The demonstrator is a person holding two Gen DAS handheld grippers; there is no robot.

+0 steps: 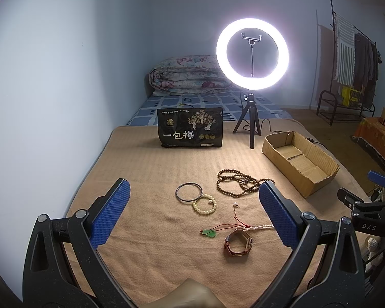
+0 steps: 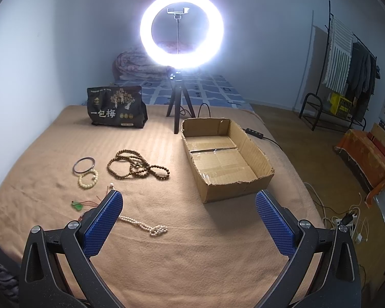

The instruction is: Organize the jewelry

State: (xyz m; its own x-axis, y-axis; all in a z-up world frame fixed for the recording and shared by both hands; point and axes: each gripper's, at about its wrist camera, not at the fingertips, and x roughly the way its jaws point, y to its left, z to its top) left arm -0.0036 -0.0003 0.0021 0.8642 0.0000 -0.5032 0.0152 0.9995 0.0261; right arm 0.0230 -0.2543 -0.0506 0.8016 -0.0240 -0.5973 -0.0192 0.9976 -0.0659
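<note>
lying near the open right hand-held gripper (image 2: 190,220), pearl necklace (image 2: 146,225).

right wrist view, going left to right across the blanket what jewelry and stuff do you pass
metal bangle → cream bead bracelet → brown wooden bead necklace → cardboard box. The green pendant, pearl strand and snack bag overlap these in the left-right order, so they are left out.

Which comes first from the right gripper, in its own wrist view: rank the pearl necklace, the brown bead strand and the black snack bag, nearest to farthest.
From the right gripper:
1. Pearl necklace, lying just past the left fingertip on the blanket.
2. Brown bead strand, farther out, left of the cardboard box.
3. Black snack bag, standing at the far left, beside the ring light tripod.
</note>
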